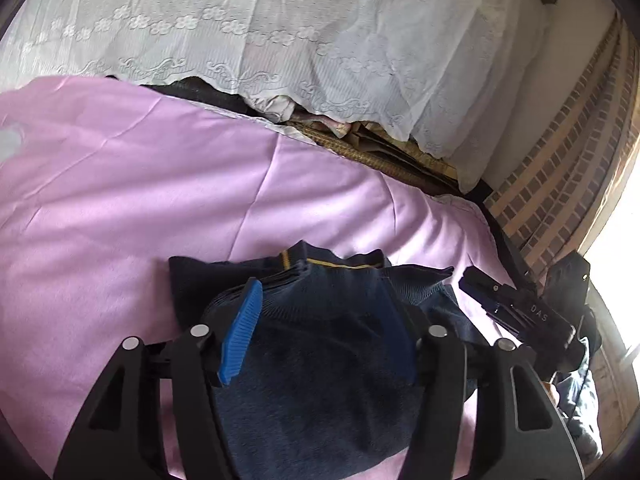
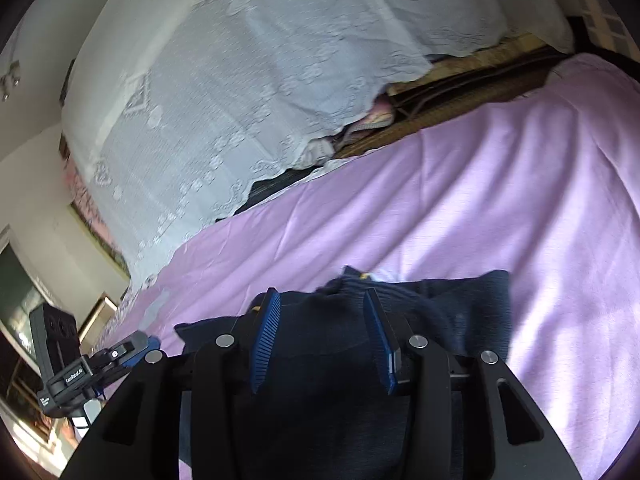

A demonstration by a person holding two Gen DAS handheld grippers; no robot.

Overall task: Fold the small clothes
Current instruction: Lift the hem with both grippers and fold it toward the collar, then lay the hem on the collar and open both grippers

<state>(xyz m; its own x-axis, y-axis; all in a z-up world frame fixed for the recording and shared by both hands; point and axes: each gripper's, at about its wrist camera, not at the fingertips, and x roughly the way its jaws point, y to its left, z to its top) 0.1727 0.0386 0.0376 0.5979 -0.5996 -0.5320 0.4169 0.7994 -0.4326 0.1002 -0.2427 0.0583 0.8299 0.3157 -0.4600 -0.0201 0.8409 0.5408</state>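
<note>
A small dark navy knit garment with a yellow stripe at its collar lies bunched on the pink bedsheet. My left gripper hangs over it with its blue pads wide apart and the cloth between them. In the right wrist view the same garment lies on the sheet, and my right gripper is open over it, pads apart with dark cloth between them. The right gripper's body shows at the right edge of the left wrist view. The left gripper's body shows at lower left in the right wrist view.
A white lace cover drapes a raised surface behind the sheet, also in the right wrist view. A dark gap with woven matting runs between them. A brick wall and bright window stand at right.
</note>
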